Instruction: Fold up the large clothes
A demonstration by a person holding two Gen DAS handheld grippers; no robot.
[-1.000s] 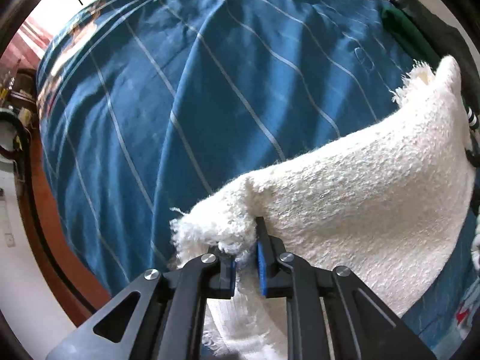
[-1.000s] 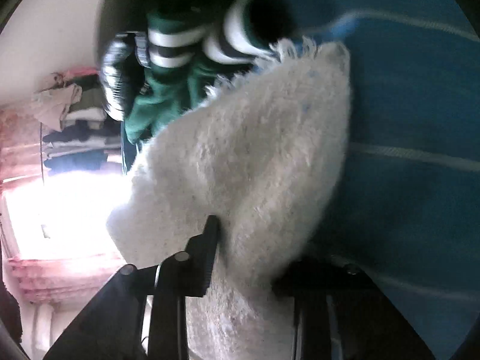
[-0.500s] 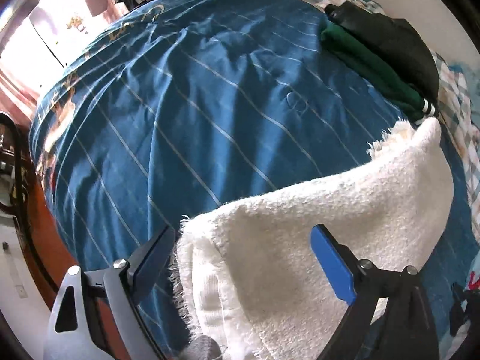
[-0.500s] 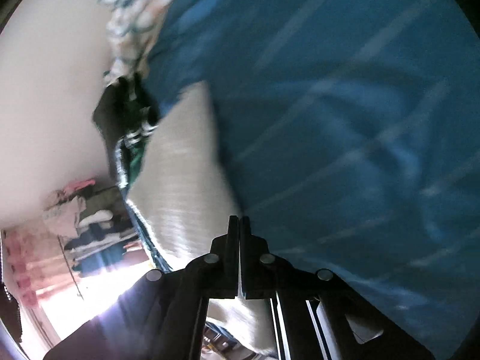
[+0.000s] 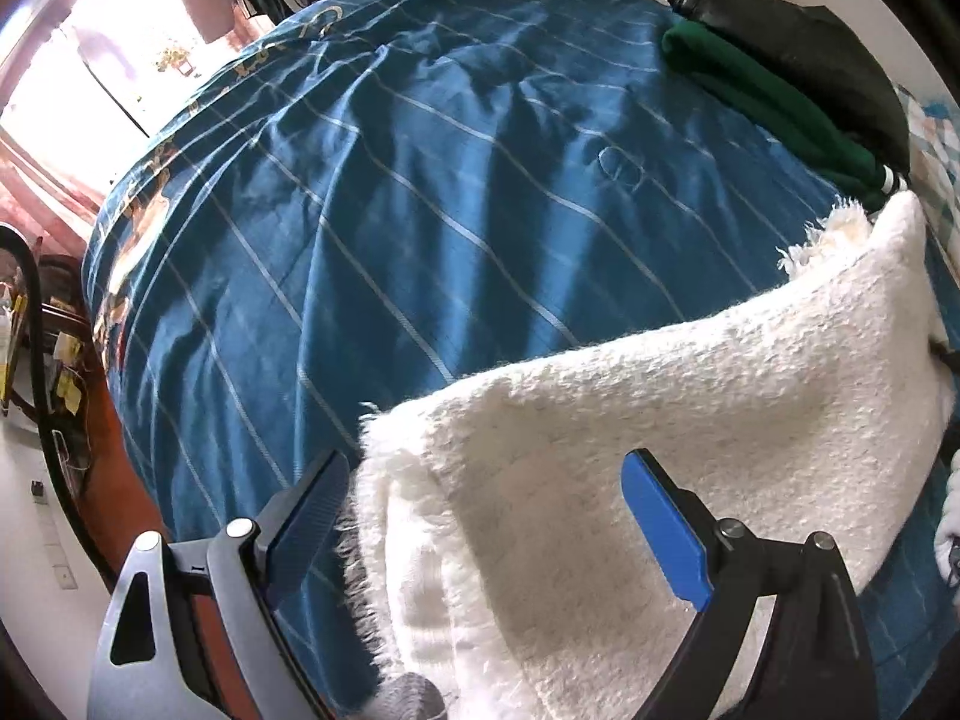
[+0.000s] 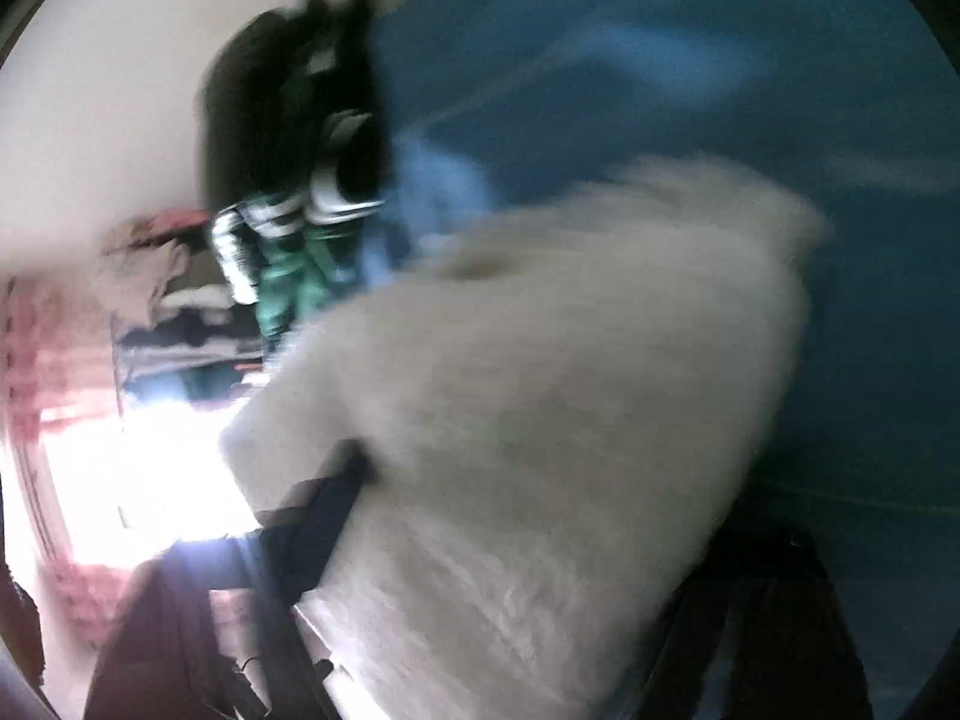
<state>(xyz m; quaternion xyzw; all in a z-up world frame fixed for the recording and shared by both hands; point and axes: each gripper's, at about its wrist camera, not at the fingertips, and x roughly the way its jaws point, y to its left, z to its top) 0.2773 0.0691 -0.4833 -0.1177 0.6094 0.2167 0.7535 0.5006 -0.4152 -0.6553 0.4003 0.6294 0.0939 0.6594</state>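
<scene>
Fluffy, rough white cloth [image 5: 690, 420] on smooth, matt blue bedspread [image 5: 420, 210]

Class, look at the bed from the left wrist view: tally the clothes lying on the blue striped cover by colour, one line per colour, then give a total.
White fluffy garment: 1
Green garment: 1
Black garment: 1
Total: 3

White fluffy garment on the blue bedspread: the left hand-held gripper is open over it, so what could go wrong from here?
1. The left hand-held gripper stands wide open over the white fluffy garment, so the folded corner may spring back.
2. The right wrist view is motion-blurred; the right hand-held gripper seems to straddle the garment, its grip unclear, and a fast pull could undo the fold.
3. The garment's far end nearly meets the green garment, which could snag.
</scene>
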